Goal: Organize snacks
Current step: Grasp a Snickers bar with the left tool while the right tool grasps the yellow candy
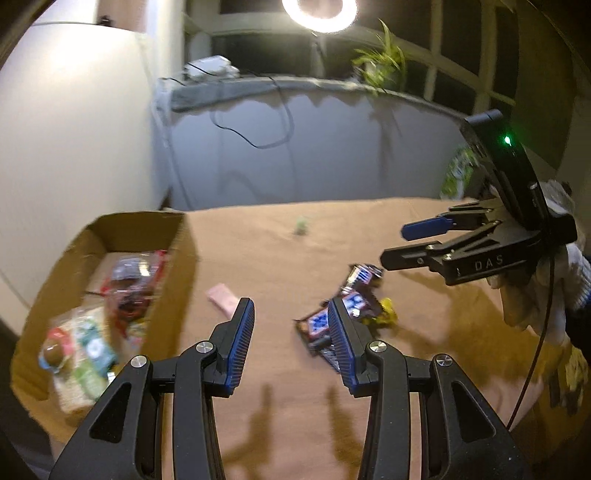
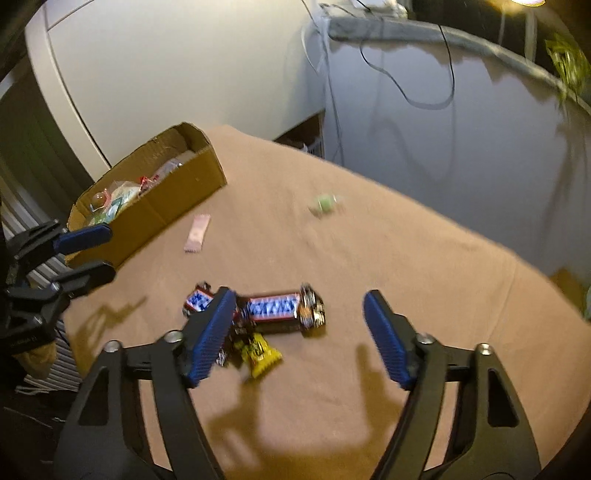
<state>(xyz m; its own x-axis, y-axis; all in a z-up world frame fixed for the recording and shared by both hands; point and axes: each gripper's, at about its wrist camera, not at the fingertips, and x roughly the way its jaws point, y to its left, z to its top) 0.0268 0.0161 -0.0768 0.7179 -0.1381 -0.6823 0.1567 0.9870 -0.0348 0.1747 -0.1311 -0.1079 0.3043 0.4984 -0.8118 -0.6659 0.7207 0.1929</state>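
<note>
Blue-labelled chocolate bars (image 1: 354,295) (image 2: 273,306) lie in a loose pile with a yellow wrapper (image 1: 386,314) (image 2: 260,352) on the brown tablecloth. A pink packet (image 1: 221,301) (image 2: 197,232) and a small green candy (image 1: 301,225) (image 2: 325,203) lie apart from them. At the left, a cardboard box (image 1: 177,295) (image 2: 166,206) holds several snacks. My left gripper (image 1: 290,310) (image 2: 109,253) hovers open between box and pile, nothing between its fingers. My right gripper (image 2: 299,295) (image 1: 397,243) stands open above the bars, apart from them.
A gloved hand (image 1: 554,280) carries the right gripper. A green packet (image 1: 458,173) sits at the table's far right edge. Behind the table, cables (image 2: 424,99) hang down a grey wall below a ledge with a plant (image 1: 380,62). A ring light (image 1: 319,11) glares overhead.
</note>
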